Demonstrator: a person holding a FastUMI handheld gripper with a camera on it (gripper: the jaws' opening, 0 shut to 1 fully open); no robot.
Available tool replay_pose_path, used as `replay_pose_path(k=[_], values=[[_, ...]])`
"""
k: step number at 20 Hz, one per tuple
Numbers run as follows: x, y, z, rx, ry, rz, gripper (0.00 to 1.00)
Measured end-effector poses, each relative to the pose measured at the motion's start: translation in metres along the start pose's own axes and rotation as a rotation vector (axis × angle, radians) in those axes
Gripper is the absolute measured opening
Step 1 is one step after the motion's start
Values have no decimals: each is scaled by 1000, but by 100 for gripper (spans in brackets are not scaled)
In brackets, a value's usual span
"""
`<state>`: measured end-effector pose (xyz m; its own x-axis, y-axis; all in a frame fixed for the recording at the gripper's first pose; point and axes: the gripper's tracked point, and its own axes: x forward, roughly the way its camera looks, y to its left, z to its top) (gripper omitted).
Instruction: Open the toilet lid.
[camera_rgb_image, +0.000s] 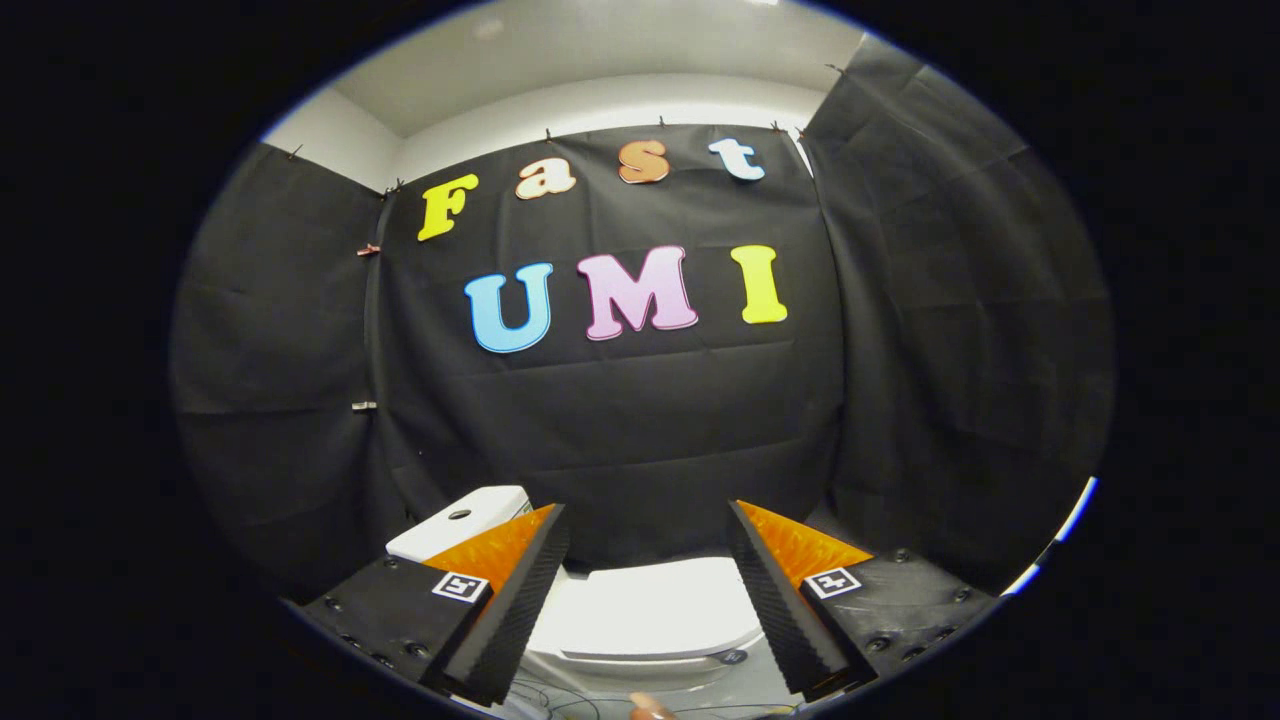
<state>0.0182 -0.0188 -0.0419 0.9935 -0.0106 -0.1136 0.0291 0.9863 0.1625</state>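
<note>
From the gripper view I count one gripper (650, 520) with two fingers; the left finger (520, 590) and the right finger (780, 600) stand well apart, so the jaws are released and hold nothing. Each finger mount carries one square marker tag, two tags in total: one on the left (461, 586) and one on the right (832, 582).

I see one toilet. Its lid (660, 610) lies flat and closed, showing in the gap between the two fingers and just beyond them, below the level of the fingertips. Neither finger touches the lid. Under the lid's front edge I can make out the rim of the bowl (640, 668). One small dark tag (732, 657) sits at the lid's front right corner; I cannot tell what it is.

I count one tank (455, 528), white, behind the left finger and partly hidden by it. Its top carries one round dark button (459, 515).

Below the bowl, a few thin dark cables (550, 695) lie on the floor. One fingertip of a person's hand (648, 711) shows between the fingers, nearest the camera.

Black cloth (640, 430) hangs behind the toilet and on both sides, three panels in all.
</note>
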Motion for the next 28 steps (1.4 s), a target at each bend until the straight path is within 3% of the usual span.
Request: replay_pose_path(k=[6, 9, 19, 28], values=[[33, -37, -56, 164, 94, -9, 99], [49, -67, -94, 241, 134, -61, 99], [90, -134, -251, 546, 339, -121, 99], [102, -163, -359, 637, 478, -167, 99]])
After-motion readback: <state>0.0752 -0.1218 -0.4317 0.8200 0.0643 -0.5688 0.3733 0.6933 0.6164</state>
